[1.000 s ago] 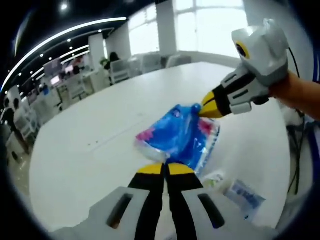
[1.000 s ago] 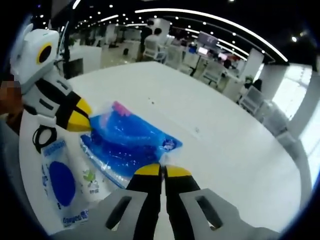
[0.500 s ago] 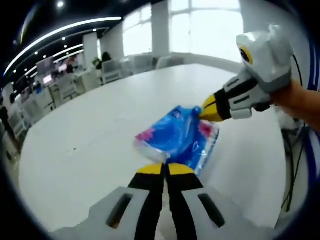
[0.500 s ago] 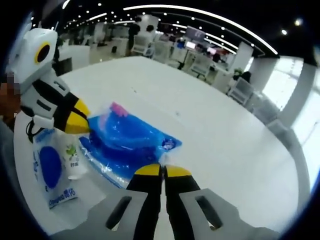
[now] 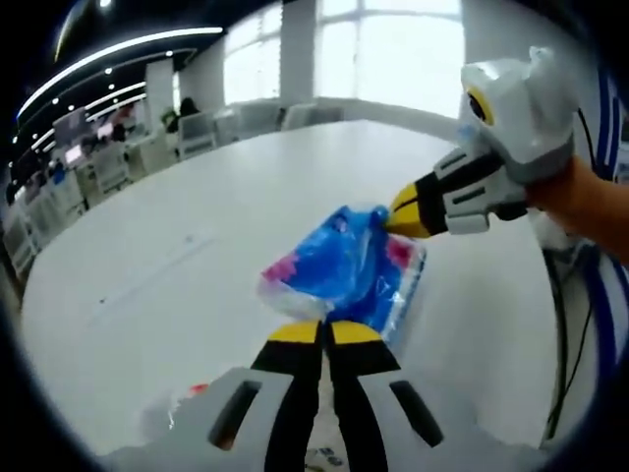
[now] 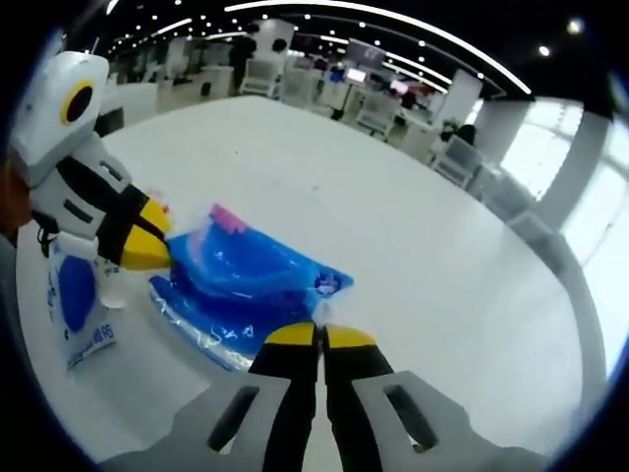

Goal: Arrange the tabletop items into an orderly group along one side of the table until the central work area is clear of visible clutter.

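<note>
Both cameras swing; blue bag (image 5: 344,275) stays held at both ends, same as before. Left gripper (image 5: 316,332) jaws pressed together, pinching near edge of bag. Right gripper (image 6: 316,337) jaws pressed together, pinching other edge. Bag stretches between two grippers, above white table (image 5: 197,226). White pouch with blue spot (image 6: 75,300) lies on table beside left gripper.

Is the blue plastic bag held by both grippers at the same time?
Yes, the right gripper and the left gripper each pinch an edge of the blue plastic bag.
</note>
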The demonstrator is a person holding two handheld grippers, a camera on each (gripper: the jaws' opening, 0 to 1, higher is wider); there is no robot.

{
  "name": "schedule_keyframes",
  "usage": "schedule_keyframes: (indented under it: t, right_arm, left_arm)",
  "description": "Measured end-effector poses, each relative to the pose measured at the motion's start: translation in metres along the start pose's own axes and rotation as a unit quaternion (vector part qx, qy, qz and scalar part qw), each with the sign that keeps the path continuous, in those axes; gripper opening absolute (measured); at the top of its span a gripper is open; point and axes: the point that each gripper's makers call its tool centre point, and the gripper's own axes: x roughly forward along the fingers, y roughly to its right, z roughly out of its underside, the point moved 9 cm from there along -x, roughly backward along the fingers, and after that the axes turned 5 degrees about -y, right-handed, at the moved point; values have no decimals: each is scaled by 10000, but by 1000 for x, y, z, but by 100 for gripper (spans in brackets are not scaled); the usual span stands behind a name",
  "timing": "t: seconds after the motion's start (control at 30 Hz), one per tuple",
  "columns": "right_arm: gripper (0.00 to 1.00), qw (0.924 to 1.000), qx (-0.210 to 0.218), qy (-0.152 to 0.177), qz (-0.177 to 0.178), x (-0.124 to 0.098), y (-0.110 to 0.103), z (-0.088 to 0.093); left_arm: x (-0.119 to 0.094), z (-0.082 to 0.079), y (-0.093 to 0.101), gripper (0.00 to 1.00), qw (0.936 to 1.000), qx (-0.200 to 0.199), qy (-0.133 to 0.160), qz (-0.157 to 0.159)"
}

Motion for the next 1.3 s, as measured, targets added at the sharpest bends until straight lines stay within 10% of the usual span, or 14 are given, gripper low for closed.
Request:
schedule_keyframes:
  t: [1.3]
  right_arm:
    - [2, 9979, 230, -592, -115, 38, 4, 42]
  left_arm:
    - [45, 19, 18, 6, 9920, 958, -822, 9]
